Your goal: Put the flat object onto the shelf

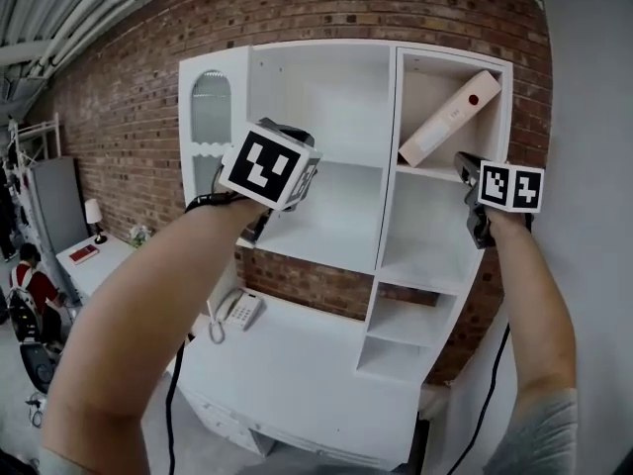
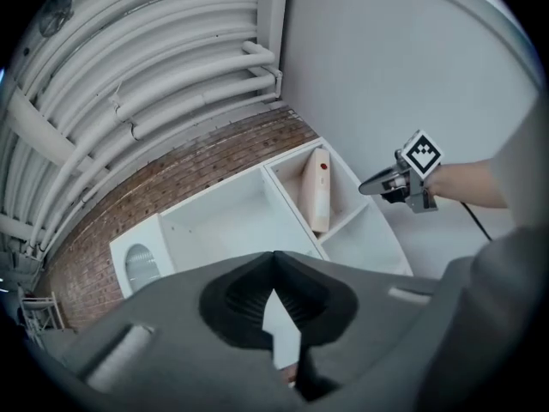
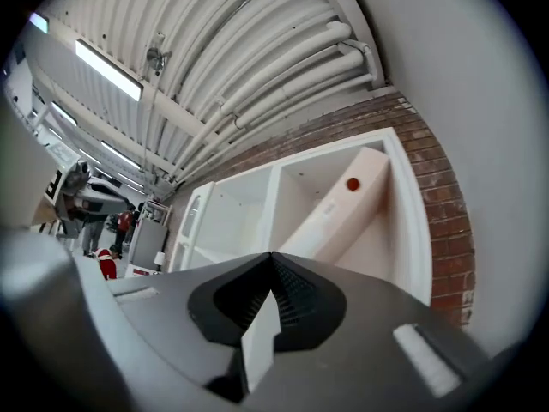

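Note:
The flat object (image 1: 450,117), a long pale pink slab with a red dot, leans slantwise inside the top right compartment of the white shelf unit (image 1: 386,166). It also shows in the left gripper view (image 2: 317,187) and the right gripper view (image 3: 343,209). My left gripper (image 1: 302,166) is held up before the wide middle compartment, jaws shut and empty (image 2: 274,256). My right gripper (image 1: 463,164) hovers just below and right of the slab, apart from it, its jaws together with nothing between them (image 3: 273,257). From the left gripper view the right gripper (image 2: 377,183) shows beside the shelf.
A brick wall (image 1: 119,87) stands behind the shelf unit. A white telephone (image 1: 237,310) lies on the white desk (image 1: 297,364) below. A grey wall (image 1: 593,117) closes the right side. At far left are a small table with a lamp (image 1: 94,216) and clutter.

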Demonstrator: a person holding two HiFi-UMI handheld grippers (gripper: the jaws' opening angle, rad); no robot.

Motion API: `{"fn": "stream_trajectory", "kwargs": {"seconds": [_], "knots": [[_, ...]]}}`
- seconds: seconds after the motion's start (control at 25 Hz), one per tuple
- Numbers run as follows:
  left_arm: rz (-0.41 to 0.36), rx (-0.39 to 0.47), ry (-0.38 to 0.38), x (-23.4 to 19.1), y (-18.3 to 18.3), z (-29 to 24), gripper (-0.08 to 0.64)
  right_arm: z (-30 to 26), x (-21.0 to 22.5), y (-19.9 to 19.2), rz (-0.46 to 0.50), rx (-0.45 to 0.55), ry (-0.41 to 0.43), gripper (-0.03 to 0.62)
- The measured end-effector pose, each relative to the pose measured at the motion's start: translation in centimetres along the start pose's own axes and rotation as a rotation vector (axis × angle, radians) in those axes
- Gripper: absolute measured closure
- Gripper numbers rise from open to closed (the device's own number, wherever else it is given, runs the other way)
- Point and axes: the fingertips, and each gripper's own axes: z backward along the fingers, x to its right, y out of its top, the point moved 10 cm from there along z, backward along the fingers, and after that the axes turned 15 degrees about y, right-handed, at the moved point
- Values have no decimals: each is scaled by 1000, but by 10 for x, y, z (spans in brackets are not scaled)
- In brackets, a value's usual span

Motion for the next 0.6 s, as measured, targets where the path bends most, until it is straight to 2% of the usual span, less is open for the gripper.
{"fn": "stream_trajectory", "kwargs": {"seconds": [0.2, 0.4, 0.6], "knots": [[1, -101, 39, -36, -52, 59, 561, -39, -95, -6, -33, 26, 166, 583], [47, -197, 72, -62, -107, 118, 561, -69, -181, -36, -93, 15, 327, 583], [78, -281, 86, -66, -168, 171, 561, -87, -254, -74, -157, 12, 460, 583]]}}
